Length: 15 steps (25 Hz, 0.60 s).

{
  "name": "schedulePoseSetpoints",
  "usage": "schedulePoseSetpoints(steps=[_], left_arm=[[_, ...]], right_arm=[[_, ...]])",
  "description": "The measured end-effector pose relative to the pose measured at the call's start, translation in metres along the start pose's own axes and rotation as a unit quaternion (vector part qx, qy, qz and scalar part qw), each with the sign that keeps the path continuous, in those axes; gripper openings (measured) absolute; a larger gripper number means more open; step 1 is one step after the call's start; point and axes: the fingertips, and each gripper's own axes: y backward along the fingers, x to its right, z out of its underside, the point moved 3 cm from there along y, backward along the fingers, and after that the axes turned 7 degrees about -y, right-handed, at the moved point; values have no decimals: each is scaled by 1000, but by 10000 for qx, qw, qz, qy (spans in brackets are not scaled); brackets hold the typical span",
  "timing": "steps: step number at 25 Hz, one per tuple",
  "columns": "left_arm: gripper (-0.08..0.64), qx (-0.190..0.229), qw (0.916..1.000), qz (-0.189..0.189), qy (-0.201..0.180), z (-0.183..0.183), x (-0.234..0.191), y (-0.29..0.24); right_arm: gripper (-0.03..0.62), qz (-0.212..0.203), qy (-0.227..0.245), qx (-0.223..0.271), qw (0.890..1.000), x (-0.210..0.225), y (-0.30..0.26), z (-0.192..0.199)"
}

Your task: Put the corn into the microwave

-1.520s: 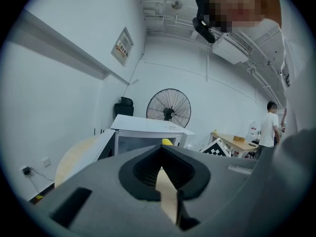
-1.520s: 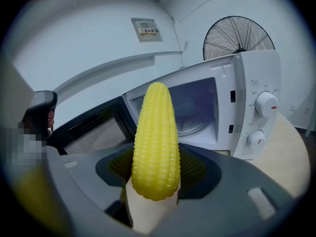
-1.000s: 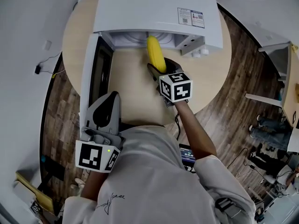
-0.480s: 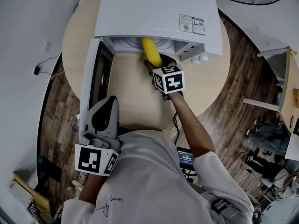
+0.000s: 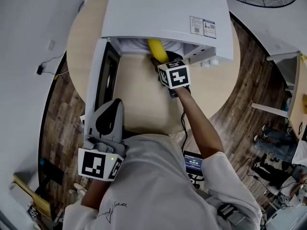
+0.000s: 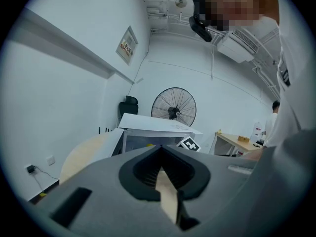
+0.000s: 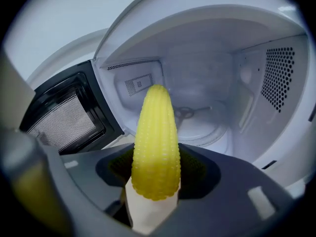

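Note:
The yellow corn [image 5: 156, 49] is held in my right gripper [image 5: 160, 61], which is shut on its thick end. Its tip reaches under the top edge of the white microwave [image 5: 163, 8]. In the right gripper view the corn [image 7: 154, 142] points into the open cavity, above the glass turntable [image 7: 202, 125]. The microwave door [image 5: 103, 75] stands swung open to the left. My left gripper [image 5: 114, 104] hangs by the person's body at the near table edge, jaws together, holding nothing. In the left gripper view its tips [image 6: 159, 149] meet in front of the distant microwave.
The microwave sits on a round wooden table [image 5: 144, 104]. A standing fan [image 6: 173, 110] is behind it. A desk [image 5: 292, 71] is at the right over dark plank floor. A small screen device [image 5: 193, 161] lies below the right arm.
My right gripper has carried the corn away from the person and toward the microwave opening; the corn's tip now sits inside it. The left gripper has stayed put.

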Motion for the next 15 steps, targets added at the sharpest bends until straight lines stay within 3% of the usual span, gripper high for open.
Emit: schedulePoseSetpoints(steps=[15], left_arm=[[-12, -53, 10000, -52, 16, -1, -8, -1]], right_arm=[[259, 107, 65, -26, 9999, 13, -28, -27]])
